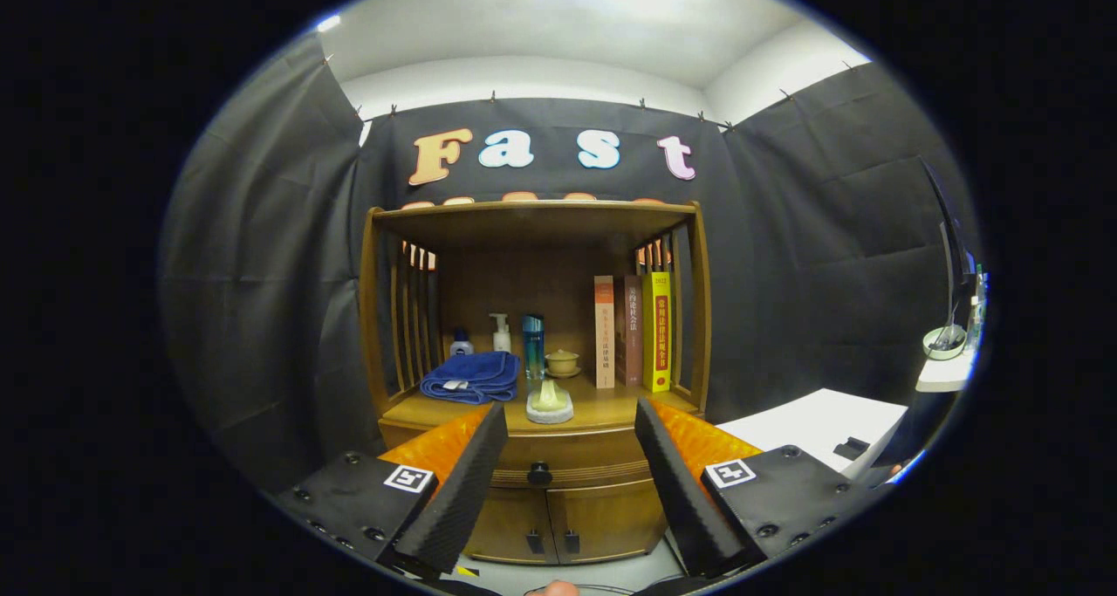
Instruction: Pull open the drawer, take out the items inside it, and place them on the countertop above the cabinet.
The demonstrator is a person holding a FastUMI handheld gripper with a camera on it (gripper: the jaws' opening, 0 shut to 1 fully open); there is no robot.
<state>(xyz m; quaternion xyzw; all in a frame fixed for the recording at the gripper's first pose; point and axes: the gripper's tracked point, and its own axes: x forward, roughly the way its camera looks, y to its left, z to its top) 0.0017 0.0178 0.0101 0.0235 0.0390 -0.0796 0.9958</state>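
**Jaws spread wide, short of the closed drawer**

Gripper view: the gripper (572,482) hangs in open air in front of a wooden cabinet (541,378), its jaws released and holding nothing. Between the two fingers (462,482) the drawer (567,467) sits flush with the cabinet front, its dark round knob (539,473) just right of the left finger and apart from both. Below the drawer are two small doors (563,522), closed. The bench (602,411) above the drawer has a bare front edge, except where a pale soap dish (550,404) stands near the lip. Farther back lie a folded blue towel (471,376), some bottles (501,334), a small lidded pot (562,362) and three upright books (632,332) against the right side slats. Open room lies either side of the cabinet.
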